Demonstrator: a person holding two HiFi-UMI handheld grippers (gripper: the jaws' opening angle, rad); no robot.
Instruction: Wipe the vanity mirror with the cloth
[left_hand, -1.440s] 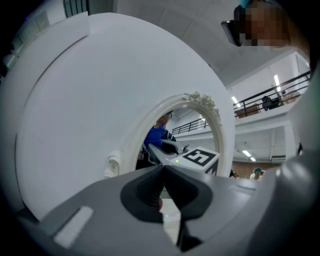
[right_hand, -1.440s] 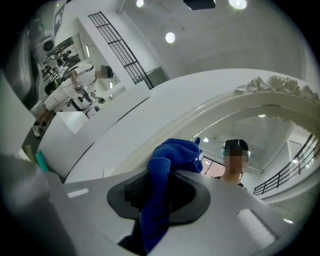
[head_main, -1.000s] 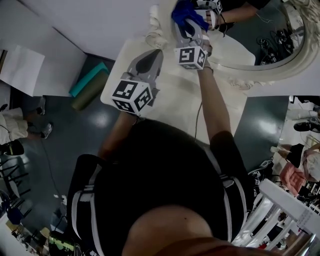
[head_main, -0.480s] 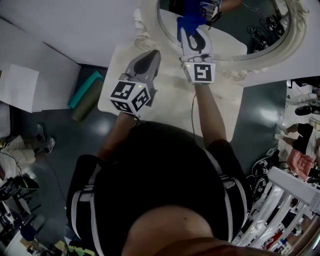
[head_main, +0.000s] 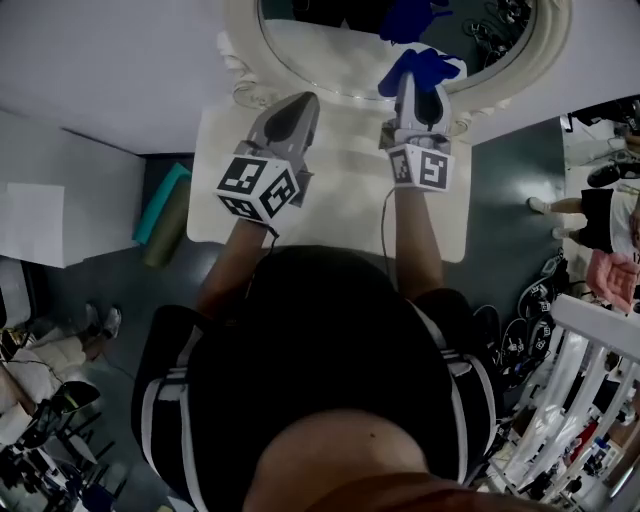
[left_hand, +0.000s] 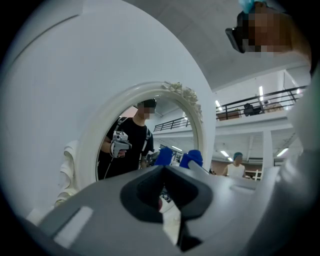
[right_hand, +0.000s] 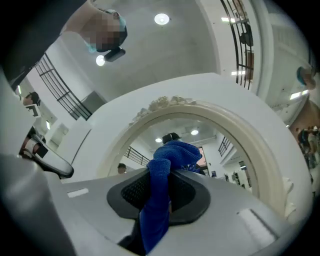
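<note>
The oval vanity mirror (head_main: 330, 45) in its ornate white frame (head_main: 245, 60) stands at the back of a white table (head_main: 335, 205). My right gripper (head_main: 418, 82) is shut on a blue cloth (head_main: 420, 66), which sits against the lower edge of the glass, with its reflection above it. In the right gripper view the cloth (right_hand: 161, 200) hangs between the jaws of the right gripper (right_hand: 167, 175), facing the mirror (right_hand: 200, 135). My left gripper (head_main: 297, 100) hovers over the table in front of the frame, shut and empty. In the left gripper view the left gripper (left_hand: 162, 172) points at the mirror (left_hand: 145, 135), and the cloth (left_hand: 192, 157) shows beyond it.
A green roll (head_main: 165, 205) lies on the dark floor left of the table, beside a white panel (head_main: 30, 225). A white rack (head_main: 590, 380) and a person's legs (head_main: 600, 215) are at the right. The wall stands directly behind the mirror.
The right gripper has carried the cloth rightward along the lower part of the glass. The head view has tilted, so the mirror sits higher. The left gripper has hardly moved.
</note>
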